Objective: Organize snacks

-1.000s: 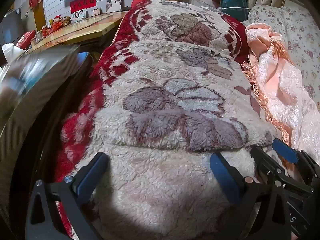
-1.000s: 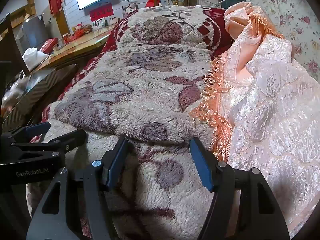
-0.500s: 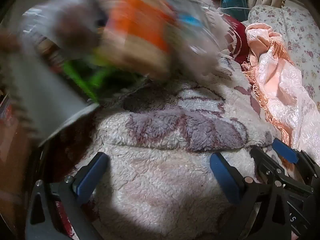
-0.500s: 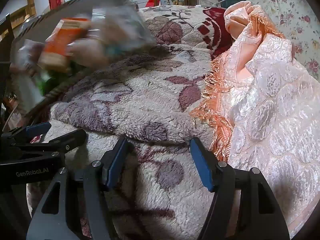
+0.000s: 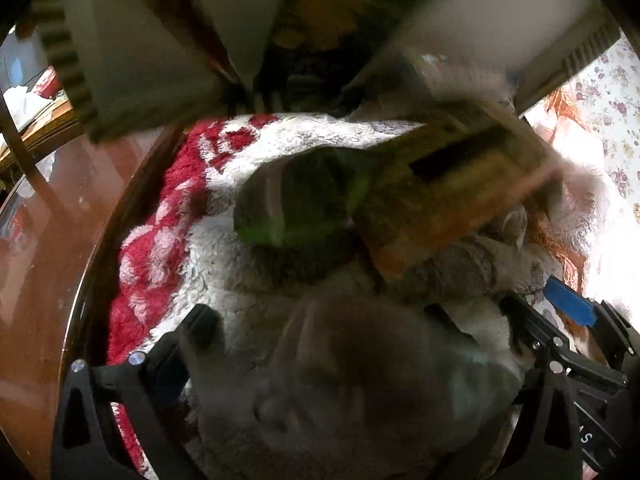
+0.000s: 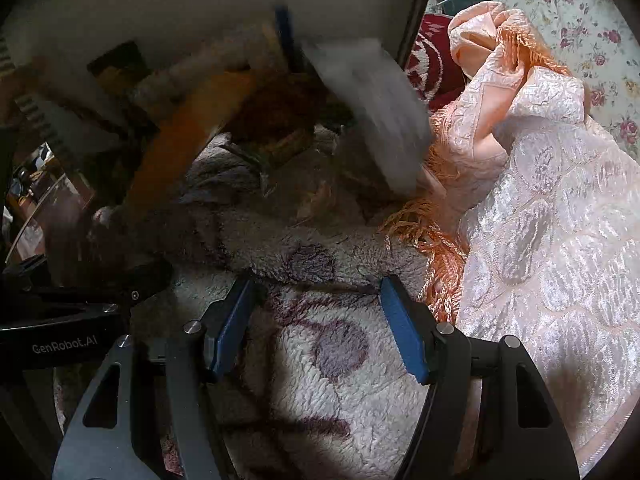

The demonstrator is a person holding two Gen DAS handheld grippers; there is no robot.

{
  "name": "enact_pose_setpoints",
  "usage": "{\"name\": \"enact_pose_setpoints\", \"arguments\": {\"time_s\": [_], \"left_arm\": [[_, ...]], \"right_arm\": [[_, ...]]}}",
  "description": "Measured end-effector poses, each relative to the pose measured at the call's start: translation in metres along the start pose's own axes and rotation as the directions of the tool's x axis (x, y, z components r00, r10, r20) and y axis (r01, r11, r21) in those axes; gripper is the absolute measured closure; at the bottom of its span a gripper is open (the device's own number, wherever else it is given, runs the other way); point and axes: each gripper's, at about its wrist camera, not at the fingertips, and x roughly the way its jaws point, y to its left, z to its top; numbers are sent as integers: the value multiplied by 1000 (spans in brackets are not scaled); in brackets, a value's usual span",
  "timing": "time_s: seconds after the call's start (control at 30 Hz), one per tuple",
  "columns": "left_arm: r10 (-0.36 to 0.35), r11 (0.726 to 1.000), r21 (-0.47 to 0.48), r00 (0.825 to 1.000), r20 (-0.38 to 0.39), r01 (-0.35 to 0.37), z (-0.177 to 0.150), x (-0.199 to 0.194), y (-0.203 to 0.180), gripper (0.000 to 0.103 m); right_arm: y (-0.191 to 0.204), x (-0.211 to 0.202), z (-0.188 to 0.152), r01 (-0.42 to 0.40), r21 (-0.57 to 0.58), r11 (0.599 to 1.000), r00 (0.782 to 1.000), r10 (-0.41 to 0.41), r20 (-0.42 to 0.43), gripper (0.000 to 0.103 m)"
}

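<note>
Gaping over the fleece blanket (image 6: 320, 384) — right gripper (image 6: 320, 332) holds nothing.

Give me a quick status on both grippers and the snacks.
Right gripper open, empty, over the fleece blanket. Left gripper open, blurred packet across it. Snack packets spilling from a tipped white bin. Nothing sorted.

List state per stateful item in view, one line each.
right gripper: open, nothing between the jaws, over the fleece blanket.
left gripper: open, a blurred item passing in front of it.
white box: tipped above the blanket, spilling its contents.
orange pack: blurred, mid-fall.
white-grey pack: blurred, mid-fall.
green pack: blurred; cannot tell if landed.
pink quilted cover: bunched up beside the blanket.
</note>
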Motion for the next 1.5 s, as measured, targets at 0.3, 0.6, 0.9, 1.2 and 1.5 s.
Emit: {"name": "enact_pose_setpoints", "arguments": {"time_s": [0.3,0.6,0.9,1.2,1.5], "left_arm": [[0,1000,0,1000,-2,0,1,0,0,0],[0,1000,0,1000,-1,0,1,0,0,0],[0,1000,0,1000,-1,0,1,0,0,0],[0,1000,0,1000,-1,0,1,0,0,0],[0,1000,0,1000,0,0,0,0,0,0]], "right_arm": [[-1,2,-2,1,-1,1000,1000,-1,0,37],[-1,2,-2,0,0,1000,1000,0,0,37],[-1,2,-2,-1,1,1000,1000,1,-1,37],[-2,2,-2,-2,2,1000,1000,2,-1,37],[-3,1,-2,-34,13,999,999,34,-1,32]]}}
